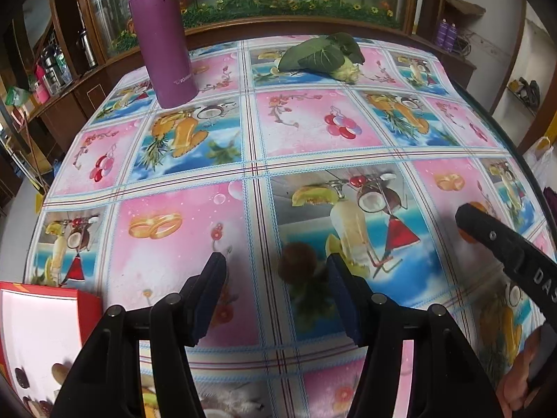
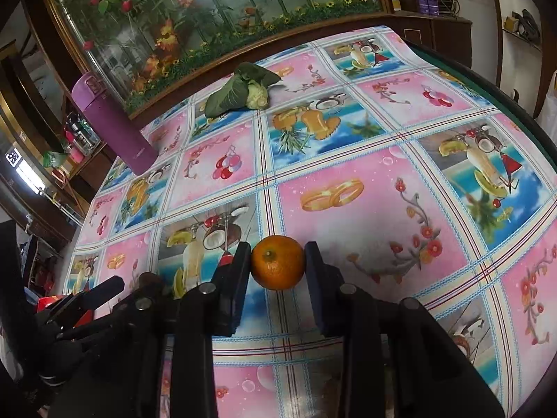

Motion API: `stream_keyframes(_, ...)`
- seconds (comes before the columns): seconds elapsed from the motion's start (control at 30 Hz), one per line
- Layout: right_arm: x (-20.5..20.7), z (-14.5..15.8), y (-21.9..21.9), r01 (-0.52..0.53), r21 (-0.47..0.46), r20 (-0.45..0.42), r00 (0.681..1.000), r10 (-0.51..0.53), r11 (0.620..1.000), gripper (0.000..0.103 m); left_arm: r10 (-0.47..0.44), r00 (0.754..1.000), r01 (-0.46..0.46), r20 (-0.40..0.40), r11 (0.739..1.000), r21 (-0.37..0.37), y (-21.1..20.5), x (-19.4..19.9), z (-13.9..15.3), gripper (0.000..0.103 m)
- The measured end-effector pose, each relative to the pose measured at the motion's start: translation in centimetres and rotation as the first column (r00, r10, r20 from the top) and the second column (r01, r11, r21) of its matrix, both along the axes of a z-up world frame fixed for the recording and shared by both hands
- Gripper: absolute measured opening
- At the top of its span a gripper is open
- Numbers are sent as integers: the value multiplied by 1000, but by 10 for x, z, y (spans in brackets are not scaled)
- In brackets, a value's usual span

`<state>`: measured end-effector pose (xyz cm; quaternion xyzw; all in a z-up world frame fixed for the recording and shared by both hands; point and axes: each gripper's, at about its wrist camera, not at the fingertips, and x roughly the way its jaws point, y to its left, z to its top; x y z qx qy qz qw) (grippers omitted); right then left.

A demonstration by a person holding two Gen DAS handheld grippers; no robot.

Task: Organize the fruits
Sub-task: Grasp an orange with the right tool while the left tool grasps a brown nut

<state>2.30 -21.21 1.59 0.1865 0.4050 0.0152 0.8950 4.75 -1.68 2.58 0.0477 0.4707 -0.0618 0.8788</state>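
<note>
Right claw bracketing the tangerine, left claw spread over a brown fruit

Our right claw (image 2: 277, 264) has its jaws on either side of the tangerine (image 2: 277, 262), which sits on the counter (image 2: 348, 160); the left pad seems to touch the peel, but we cannot tell whether the right one does, so the grip is unconfirmed. If we lift before both pads bite, the round fruit could squirt forward and roll away across the slick cloth. Our left claw (image 1: 275, 271) is spread wide, low and angled down at the counter, with a small brown fruit (image 1: 297, 261) between its pads, nearer the right one; closing off-centre may nudge it aside. A red box (image 1: 52, 331) sits just left of that claw.
</note>
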Motion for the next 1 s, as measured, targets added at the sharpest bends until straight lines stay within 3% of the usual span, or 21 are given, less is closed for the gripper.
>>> stream_keyframes(0.1, 1, -2, 0, -5, 10, -8, 1000, 5, 1000, 34, -11, 1000, 10, -13, 1000, -15, -1, 2, -5, 59)
stream_keyframes(0.3, 1, -3, 3, -11, 14, -12, 1000, 11, 1000, 34, -12, 1000, 12, -11, 1000, -29, -3, 6, -9, 43)
stream_keyframes(0.43, 1, -2, 3, -11, 18, -13, 1000, 12, 1000, 34, -34, 999, 34, 1, 999, -37, -7, 6, -9, 23)
stream_keyframes(0.67, 1, -4, 3, -9, 14, -11, 1000, 10, 1000, 34, -27, 998, 27, 56, 1000, -12, -8, -4, 0, 22)
stream_keyframes(1.0, -4, 4, 6, -30, 25, 37, 999, 30, 999, 34, -22, 975, 22, 219, 1000, -1, -1, -44, 55, 22)
